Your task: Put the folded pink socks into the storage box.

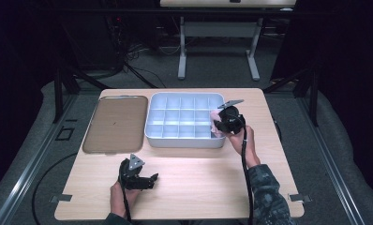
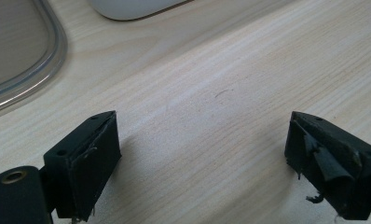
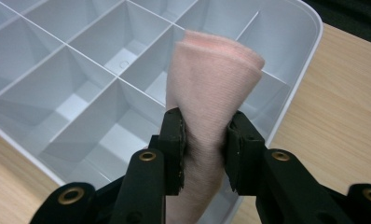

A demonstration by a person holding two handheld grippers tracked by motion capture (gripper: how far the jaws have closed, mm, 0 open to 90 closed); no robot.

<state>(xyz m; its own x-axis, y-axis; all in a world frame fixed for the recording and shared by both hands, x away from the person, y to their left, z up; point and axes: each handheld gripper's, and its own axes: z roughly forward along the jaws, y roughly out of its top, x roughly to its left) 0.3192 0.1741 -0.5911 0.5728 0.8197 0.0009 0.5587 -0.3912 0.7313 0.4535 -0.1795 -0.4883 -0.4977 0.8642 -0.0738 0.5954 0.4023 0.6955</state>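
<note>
Right gripper view, right claw (image 3: 204, 149) pinching pink cloth (image 3: 211, 88), over divided tray (image 3: 58, 93)

Lab-style recording space, dark curtained walls, grey carpet with loose cables (image 1: 138, 70), metal floor rails (image 1: 337, 178), second desk (image 1: 220, 42) behind a pale wooden desk (image 1: 198, 183)

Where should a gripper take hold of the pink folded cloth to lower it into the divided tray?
Probably at its lower middle, across the thin folded layers, as the right gripper does now. The pink cloth flares wide at its free end, and that end hangs over the white divided tray.
</note>
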